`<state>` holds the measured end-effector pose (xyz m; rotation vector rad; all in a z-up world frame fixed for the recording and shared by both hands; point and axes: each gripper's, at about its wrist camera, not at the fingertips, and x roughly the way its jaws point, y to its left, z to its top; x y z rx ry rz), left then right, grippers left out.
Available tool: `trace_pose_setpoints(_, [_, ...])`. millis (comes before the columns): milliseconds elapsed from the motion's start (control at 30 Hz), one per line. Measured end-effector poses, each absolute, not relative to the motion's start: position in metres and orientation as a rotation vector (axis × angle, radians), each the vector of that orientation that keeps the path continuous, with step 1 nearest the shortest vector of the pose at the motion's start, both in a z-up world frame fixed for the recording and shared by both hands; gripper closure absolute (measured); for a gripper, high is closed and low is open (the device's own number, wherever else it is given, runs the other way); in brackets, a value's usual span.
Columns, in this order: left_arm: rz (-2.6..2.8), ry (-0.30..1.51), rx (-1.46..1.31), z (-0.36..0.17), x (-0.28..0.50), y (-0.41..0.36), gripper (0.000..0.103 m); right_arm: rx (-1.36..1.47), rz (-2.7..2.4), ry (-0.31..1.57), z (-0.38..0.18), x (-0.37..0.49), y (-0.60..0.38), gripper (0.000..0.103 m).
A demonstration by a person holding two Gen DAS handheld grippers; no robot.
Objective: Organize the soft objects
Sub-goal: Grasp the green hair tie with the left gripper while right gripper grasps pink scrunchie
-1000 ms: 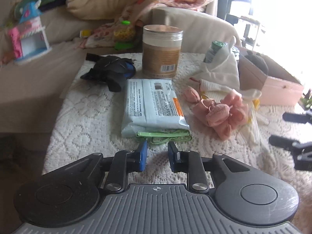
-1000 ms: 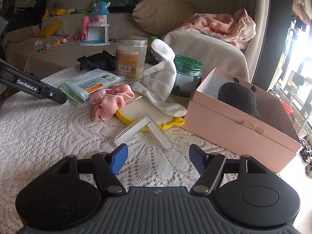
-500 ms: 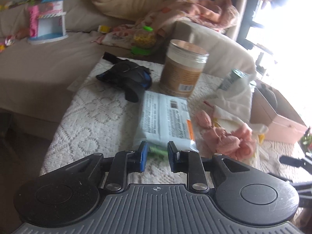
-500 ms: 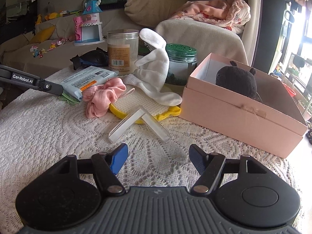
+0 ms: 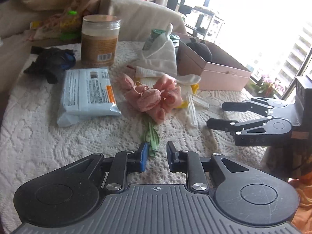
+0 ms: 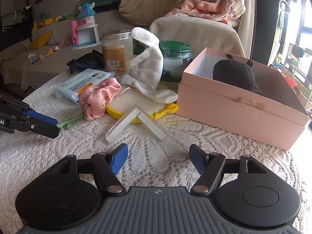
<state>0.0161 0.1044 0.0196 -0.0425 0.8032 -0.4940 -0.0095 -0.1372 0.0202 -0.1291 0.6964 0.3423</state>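
Left gripper (image 5: 155, 157), jaws narrowly apart, straddles the green band (image 5: 151, 136) just before the pink cloth (image 5: 156, 99): close squarely (band is thin). Right gripper (image 6: 158, 159) gapes empty.

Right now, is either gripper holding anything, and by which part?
Nothing looks clamped. The green band's near end lies between the left gripper's jaws, against one pad with a gap to the other. The right gripper is open, empty.

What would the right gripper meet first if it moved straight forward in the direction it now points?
Probably the clear L-shaped plastic piece lying on the white lace tablecloth, directly ahead of the open right gripper. Depth is uncertain; pointing downward, it might touch the cloth first.
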Motion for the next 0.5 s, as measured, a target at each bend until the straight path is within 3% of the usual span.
trace_pose_setpoints(500, [-0.375,0.805,0.171,0.018,0.038,0.065,0.077,-0.114,0.343,0.702,0.020,-0.008,-0.139,0.032])
